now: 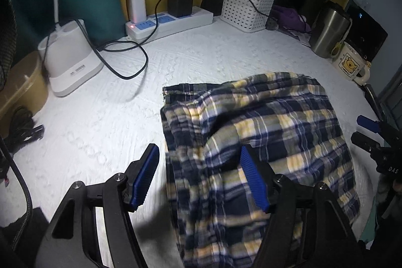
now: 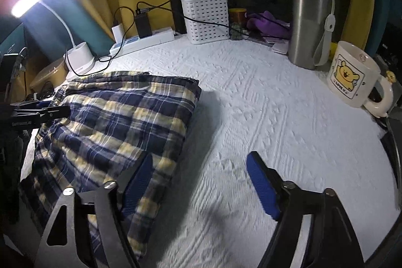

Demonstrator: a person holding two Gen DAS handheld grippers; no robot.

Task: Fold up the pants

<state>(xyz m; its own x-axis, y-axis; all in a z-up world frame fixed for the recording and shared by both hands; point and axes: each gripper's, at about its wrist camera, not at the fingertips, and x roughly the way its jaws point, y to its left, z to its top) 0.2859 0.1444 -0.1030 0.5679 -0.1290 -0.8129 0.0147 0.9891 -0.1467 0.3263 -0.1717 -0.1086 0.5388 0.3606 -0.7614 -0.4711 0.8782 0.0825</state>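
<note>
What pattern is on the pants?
The pants are plaid in navy, yellow and white, clearest in the left wrist view.

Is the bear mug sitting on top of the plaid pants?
No, the bear mug stands on the white tabletop, well apart from the plaid pants.

- Pants (image 1: 263, 132): navy, yellow and white plaid.
- Table cover (image 2: 276, 104): white, embossed pattern.
- Left gripper (image 1: 198, 177) pads: blue, ribbed.
- Mug (image 2: 351, 77), 2 o'clock: cream, yellow bear print.
- Basket (image 2: 207, 19), 12 o'clock: white lattice.
- Tumbler (image 2: 309, 24): silver steel.
</note>
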